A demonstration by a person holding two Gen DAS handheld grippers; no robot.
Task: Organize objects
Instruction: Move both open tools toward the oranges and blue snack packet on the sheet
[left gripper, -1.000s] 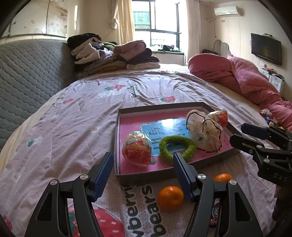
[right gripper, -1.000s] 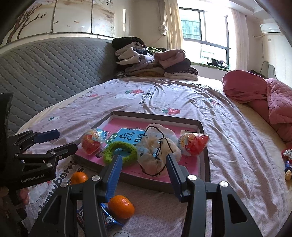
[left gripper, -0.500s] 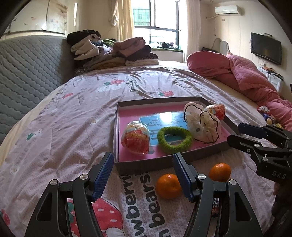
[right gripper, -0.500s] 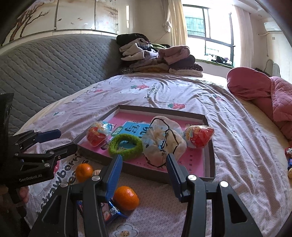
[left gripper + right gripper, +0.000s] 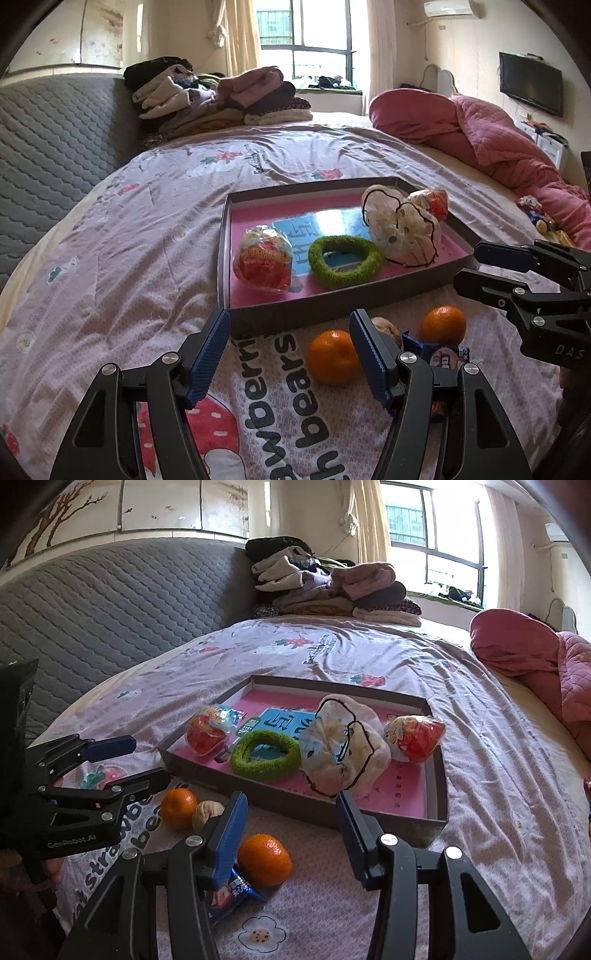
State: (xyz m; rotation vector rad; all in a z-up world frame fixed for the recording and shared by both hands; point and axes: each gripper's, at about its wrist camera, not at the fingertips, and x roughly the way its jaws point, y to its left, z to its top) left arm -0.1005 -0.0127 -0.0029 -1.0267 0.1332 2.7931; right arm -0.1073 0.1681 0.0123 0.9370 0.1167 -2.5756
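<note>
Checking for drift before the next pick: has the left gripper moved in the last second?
Yes. The left gripper has backed away from the tray, uncovering both oranges.

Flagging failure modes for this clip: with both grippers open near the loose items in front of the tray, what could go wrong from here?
1. The two oranges lie loose on the soft quilt; a nudge from the right gripper could roll them away.
2. The snack packet is partly hidden under that gripper's jaws, so a grasp might catch it along with the orange.
3. The tray already holds bulky items, so little space remains; the left gripper could clip its near wall.
</note>
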